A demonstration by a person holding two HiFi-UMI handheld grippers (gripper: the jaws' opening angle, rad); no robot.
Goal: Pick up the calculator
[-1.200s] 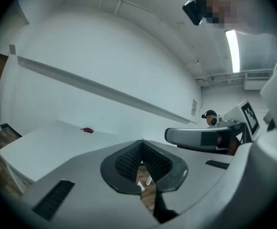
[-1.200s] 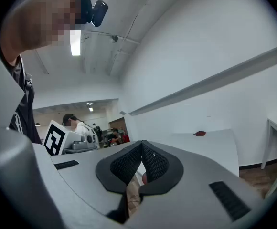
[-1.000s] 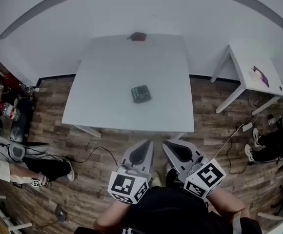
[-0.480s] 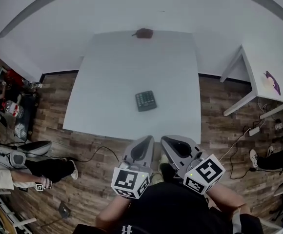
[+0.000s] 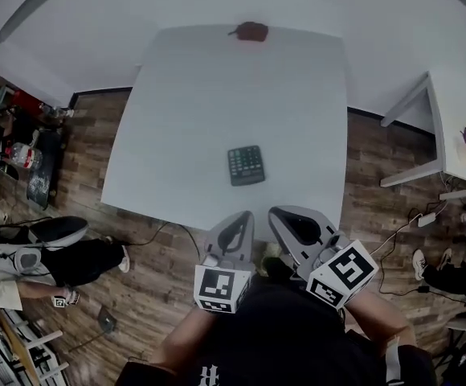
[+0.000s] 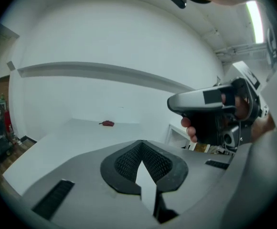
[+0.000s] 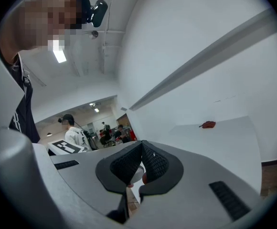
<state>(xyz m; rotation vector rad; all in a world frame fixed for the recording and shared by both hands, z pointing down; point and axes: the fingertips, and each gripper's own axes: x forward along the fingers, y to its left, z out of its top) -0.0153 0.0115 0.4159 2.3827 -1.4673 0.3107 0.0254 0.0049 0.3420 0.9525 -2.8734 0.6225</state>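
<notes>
The dark calculator [image 5: 246,165] lies flat on the white table [image 5: 177,119], near its front edge. Both grippers hover over the floor just short of that edge, side by side and pointing at the table. My left gripper [image 5: 240,216] is shut with nothing in it, its pads meeting at the tip [image 6: 141,144]. My right gripper [image 5: 286,214] is shut and empty too, pads together [image 7: 141,146]. The calculator is a short way beyond and between the two tips. Neither gripper view shows it; each one's own jaws hide the near part of the table.
A small red-brown object [image 5: 251,31] sits at the table's far edge, against the white wall. A second white table [image 5: 458,127] stands to the right. On the wooden floor at the left are a seated person [image 5: 24,256] and clutter [image 5: 16,159]; cables [image 5: 402,223] run at the right.
Both grippers have moved forward towards the table's front edge, and the table and calculator now show nearer and larger. The jaws of both have stayed shut.
</notes>
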